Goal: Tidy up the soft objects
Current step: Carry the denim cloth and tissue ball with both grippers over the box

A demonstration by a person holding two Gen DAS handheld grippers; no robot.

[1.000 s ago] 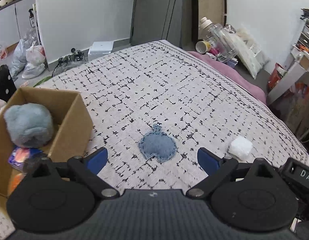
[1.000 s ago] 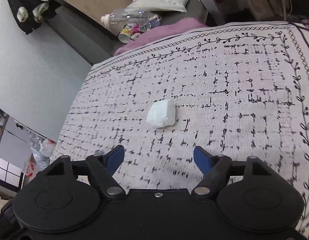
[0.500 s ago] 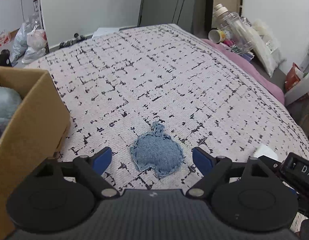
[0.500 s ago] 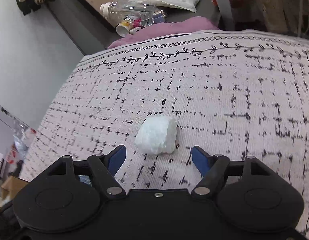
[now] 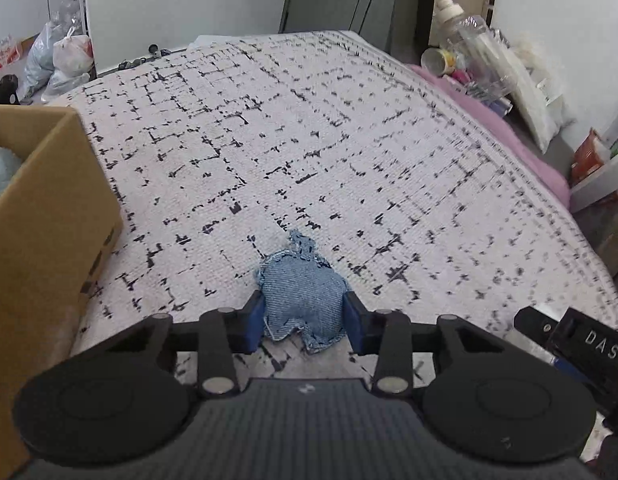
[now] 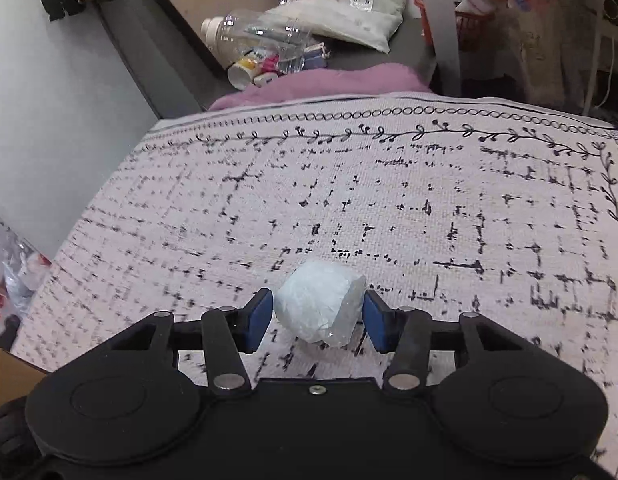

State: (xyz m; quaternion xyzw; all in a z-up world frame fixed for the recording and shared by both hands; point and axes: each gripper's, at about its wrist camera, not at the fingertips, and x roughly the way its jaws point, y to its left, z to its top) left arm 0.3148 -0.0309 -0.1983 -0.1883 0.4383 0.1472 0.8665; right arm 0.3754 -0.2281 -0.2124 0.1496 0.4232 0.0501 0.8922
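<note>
Straddling their targets, the left gripper (image 5: pixel 304 318) has just closed onto the denim pouch (image 5: pixel 303 300) lying squarely between its pads, the right gripper (image 6: pixel 319 316) likewise onto the white wad (image 6: pixel 321 304).

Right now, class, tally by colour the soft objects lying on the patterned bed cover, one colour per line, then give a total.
Blue: 1, the denim pouch
White: 1, the white lump
Total: 2

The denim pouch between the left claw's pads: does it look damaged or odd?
Yes. The denim pouch has frayed, ragged edges, most at its near hem and its top tab, and the left claw, which has just been closing, pinches it, so its sides bunch. No hole or spill shows.
</note>
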